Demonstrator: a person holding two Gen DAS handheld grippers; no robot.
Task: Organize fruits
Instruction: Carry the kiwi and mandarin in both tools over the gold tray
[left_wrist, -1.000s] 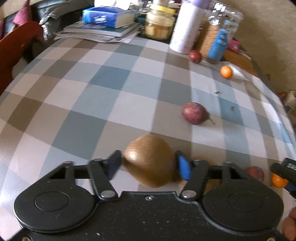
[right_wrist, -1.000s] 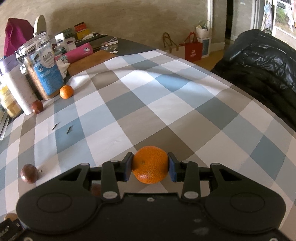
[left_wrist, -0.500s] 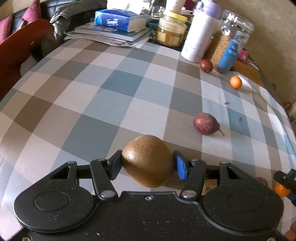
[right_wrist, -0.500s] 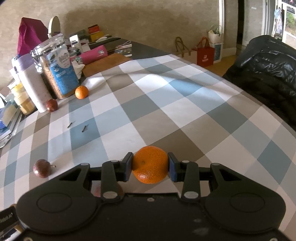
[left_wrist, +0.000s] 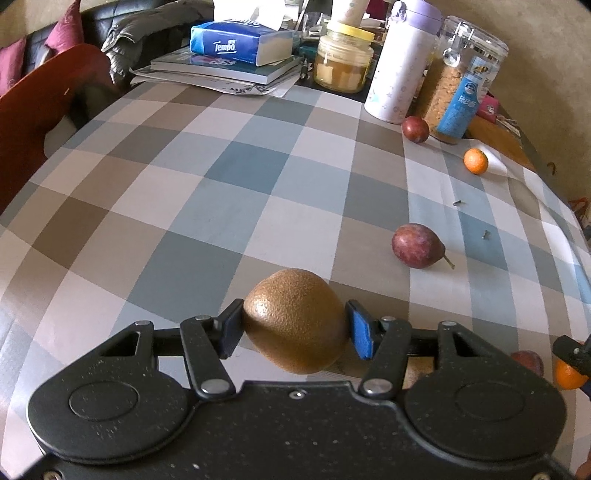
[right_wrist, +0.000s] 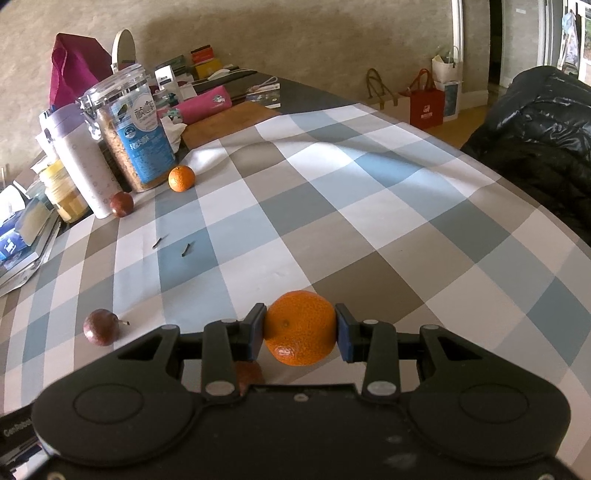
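Both grippers raised and tipped back over the last second. Left gripper (left_wrist: 295, 328) with kiwi (left_wrist: 295, 320): jars and books at the far edge dropped lower in frame. Right gripper (right_wrist: 300, 332) with orange (right_wrist: 300, 326): more far wall visible, the passion fruit (right_wrist: 100, 326) slid toward centre.

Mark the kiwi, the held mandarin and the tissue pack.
kiwi (left_wrist: 295, 319): left wrist view, middle of its skin.
held mandarin (right_wrist: 300, 332): right wrist view, front face.
tissue pack (left_wrist: 236, 42): left wrist view, blue side.
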